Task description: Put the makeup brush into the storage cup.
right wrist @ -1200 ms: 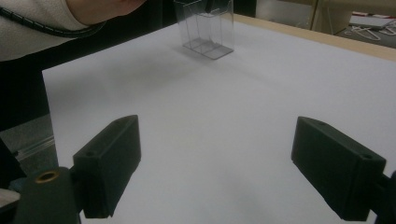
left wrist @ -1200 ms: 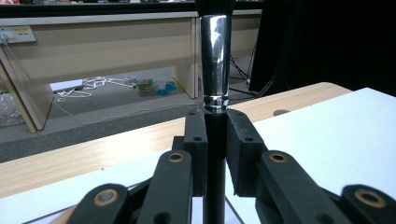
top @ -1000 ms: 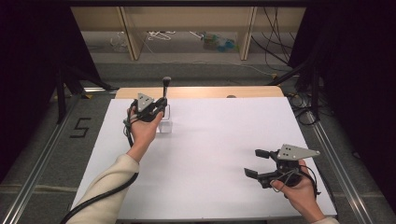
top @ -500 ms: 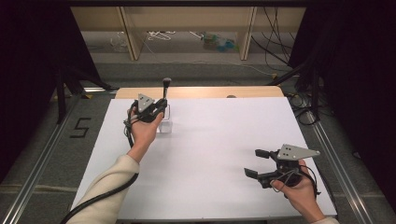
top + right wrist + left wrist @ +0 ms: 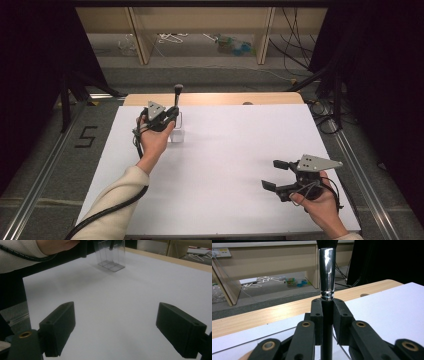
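Here the left gripper [image 5: 327,312] was clamped on the brush [image 5: 327,272] handle, its tip in the clear box [image 5: 177,131] below the pads, and a tilt could tip the box, while the right gripper [image 5: 120,327] gaped empty.

Brush [image 5: 327,272] bristles cut off at top edge, handle's lower end hidden behind jaws
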`<state>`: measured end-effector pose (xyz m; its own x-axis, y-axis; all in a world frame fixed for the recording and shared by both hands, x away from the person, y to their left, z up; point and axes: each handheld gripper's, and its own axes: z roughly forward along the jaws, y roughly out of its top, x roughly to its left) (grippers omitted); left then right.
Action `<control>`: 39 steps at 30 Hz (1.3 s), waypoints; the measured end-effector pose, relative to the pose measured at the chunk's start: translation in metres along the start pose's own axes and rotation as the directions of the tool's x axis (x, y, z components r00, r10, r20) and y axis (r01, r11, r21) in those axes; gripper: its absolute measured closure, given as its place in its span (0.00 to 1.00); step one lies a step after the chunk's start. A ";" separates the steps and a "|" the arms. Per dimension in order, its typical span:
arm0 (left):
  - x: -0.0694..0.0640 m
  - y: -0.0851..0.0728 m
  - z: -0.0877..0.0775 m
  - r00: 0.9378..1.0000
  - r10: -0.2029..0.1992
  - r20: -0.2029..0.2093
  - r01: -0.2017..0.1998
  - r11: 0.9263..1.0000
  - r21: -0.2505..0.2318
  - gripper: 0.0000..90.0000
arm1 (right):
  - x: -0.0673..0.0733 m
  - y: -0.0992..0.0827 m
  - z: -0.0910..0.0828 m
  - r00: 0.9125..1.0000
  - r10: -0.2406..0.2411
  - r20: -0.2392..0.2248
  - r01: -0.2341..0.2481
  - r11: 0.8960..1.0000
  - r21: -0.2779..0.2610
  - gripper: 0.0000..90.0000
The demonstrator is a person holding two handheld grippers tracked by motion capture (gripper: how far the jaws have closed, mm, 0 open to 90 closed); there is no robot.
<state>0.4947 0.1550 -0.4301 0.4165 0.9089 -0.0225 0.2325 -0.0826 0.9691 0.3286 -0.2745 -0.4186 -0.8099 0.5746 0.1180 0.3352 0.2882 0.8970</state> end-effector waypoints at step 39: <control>0.001 -0.005 0.003 1.000 0.006 0.002 -0.006 1.000 0.022 0.88 | 0.000 -0.001 0.003 1.000 0.004 -0.017 -0.004 1.000 -0.027 0.18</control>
<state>0.4963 0.1548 -0.4359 0.4199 0.9074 -0.0170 0.2495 -0.0975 0.9634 0.3297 -0.2728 -0.4205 -0.8168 0.5623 0.1288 0.3255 0.2649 0.9077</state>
